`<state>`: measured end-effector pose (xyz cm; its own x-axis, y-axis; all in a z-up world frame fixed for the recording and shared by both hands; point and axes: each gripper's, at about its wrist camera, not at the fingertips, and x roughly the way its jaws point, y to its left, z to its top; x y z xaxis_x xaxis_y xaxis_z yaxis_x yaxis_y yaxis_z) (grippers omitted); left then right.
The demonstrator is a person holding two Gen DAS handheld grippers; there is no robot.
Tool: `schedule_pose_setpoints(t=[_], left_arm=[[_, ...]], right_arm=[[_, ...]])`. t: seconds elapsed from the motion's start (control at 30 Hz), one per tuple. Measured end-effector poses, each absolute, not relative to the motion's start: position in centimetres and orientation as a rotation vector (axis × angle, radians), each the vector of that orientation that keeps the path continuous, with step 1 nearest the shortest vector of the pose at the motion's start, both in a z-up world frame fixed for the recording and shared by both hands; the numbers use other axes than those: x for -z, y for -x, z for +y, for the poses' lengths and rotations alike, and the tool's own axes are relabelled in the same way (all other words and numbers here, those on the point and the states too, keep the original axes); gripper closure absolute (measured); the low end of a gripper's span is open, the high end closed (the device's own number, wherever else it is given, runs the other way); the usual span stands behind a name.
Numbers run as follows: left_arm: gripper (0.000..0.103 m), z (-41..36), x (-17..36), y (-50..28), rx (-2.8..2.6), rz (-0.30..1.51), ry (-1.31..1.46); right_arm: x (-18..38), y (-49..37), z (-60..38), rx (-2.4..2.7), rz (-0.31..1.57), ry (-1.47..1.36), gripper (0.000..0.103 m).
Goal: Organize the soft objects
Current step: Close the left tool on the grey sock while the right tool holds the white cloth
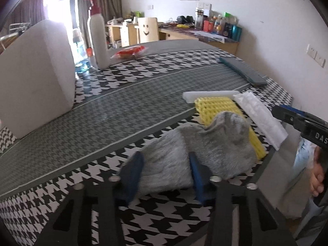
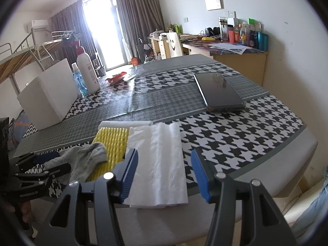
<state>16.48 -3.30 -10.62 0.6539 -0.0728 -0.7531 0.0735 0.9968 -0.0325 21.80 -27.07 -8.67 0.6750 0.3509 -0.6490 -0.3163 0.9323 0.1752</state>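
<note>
Left gripper pinches fuzzy grey sock; right gripper spread over crinkled tissue.

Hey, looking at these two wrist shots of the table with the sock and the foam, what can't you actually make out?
- Left wrist view: the left gripper is motion-blurred, so whether its pads press the grey sock is unclear.
- Both views: the sock covers part of the yellow foam mesh.
- Right wrist view: bottle label too small to read.
- Right wrist view: the left gripper is dark at the frame edge.
</note>
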Motion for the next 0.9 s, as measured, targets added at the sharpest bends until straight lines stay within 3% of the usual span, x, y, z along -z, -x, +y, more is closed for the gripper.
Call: schedule_pose_setpoints(t=[0.03,0.17,0.3,0.77,0.9], left_arm=[[0.077,-3.1,10.6,-16.5,0.077,0.854,0.004],[0.089,-2.5,10.4,-16.4,0.101,0.852,0.046],[0.09,-2.0,8.8,-15.4,0.136,0.784,0.089],[0.091,-0.6,6.4,-13.8,0.167,0.709,0.151],[0.091,-0.4,6.2,-13.5,0.178,0.701,0.162]], right_arm=[[8.7,-21.8,-27.1,-0.376,0.742,-0.049,0.044],[8.9,-21.8,-26.6,-0.386,0.746,-0.04,0.044],[8.9,-21.6,-26.1,-0.38,0.737,-0.014,0.032],[10.0,-22.0,-24.6,-0.352,0.771,0.071,0.032],[10.5,-22.1,-24.2,-0.326,0.792,0.102,0.048]])
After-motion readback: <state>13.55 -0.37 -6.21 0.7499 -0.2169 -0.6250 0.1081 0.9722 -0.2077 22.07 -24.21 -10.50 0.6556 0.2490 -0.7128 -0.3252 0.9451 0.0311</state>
